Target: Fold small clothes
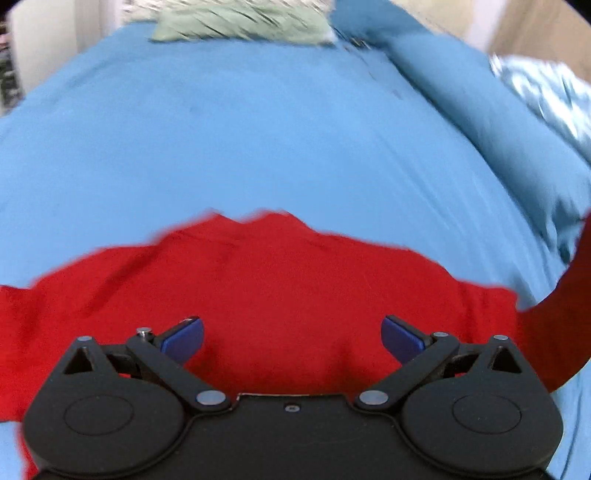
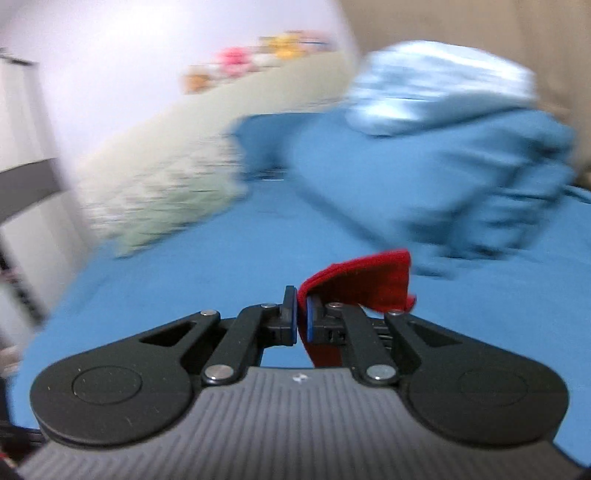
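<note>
Red shirt [image 1: 273, 295] is spread across the near edge of the blue bed [image 1: 258, 140], with the left gripper [image 1: 291, 339] sitting right over it, jaws wide apart and holding nothing. Over on the right, the right gripper [image 2: 301, 317] has its jaws pinched nearly closed on a corner of that same shirt, and in the left view a strip of red lifts up off the bed at the right edge

What I'd worry about: that pinch looks thin, only a bit of cloth in it, so a fast pull could slip it out and the fold flops. Both views are blurry, so things seem to be moving quick. Also nothing pins the left side, so the whole shirt may just drag instead of folding

Count: one shirt, two grippers, one green blanket [image 1: 240, 22] at the far edge, one bunched blue duvet [image 2: 461, 177] toward the far right corner
</note>
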`<state>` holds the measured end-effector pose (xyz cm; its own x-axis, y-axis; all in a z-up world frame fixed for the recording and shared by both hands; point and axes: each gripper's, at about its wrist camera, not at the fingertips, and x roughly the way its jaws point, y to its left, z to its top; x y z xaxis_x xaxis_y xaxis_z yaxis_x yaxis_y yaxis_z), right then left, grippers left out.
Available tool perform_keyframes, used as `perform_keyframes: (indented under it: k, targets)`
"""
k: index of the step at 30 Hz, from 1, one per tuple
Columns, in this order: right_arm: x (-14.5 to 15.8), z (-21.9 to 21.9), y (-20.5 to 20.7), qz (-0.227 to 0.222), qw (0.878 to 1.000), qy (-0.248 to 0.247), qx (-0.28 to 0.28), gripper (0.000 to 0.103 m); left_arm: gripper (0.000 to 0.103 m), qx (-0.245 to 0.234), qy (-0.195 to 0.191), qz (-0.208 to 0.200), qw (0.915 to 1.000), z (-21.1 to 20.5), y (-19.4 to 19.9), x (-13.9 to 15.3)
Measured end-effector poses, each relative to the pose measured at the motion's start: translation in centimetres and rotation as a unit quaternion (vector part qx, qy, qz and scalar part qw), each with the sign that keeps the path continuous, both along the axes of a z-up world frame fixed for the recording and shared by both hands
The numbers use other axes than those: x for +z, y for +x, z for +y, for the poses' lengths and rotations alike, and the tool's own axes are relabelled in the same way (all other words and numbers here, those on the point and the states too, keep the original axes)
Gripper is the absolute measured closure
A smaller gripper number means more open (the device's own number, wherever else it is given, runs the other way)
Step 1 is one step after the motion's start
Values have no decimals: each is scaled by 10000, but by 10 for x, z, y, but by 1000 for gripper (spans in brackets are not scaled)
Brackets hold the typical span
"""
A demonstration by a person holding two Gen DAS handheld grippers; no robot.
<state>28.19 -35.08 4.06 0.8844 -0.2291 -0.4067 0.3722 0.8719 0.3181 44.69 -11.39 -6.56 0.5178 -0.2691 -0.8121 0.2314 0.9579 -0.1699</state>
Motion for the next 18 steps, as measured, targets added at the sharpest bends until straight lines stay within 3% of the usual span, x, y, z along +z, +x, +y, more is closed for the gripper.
perform_keyframes:
  k: [4,7,11,13,16,18]
  targets:
    - [-6,90,47,-59,9916,126,1286,83,0,415,58,-203,9989,65,-5,14]
    - [-47,154,76,348,9777,34,2070,83,0,613,206,-250,9976,102,-12,6]
    - [-126,224,95,1253,9525,-430,2741,83,0,702,251,-70,9972,131,-19,-15]
    - [-156,237,93,1571,9426,-470,2908,83,0,684,172,57,9975,141,-19,-21]
    - [-170,244,80,1666,9358,-702,3027,76,0,573,72,99,9983,141,-26,-27]
    - [-169,242,68,1638,9323,-827,3116,61,0,438,-2,77,9990,131,-24,-26]
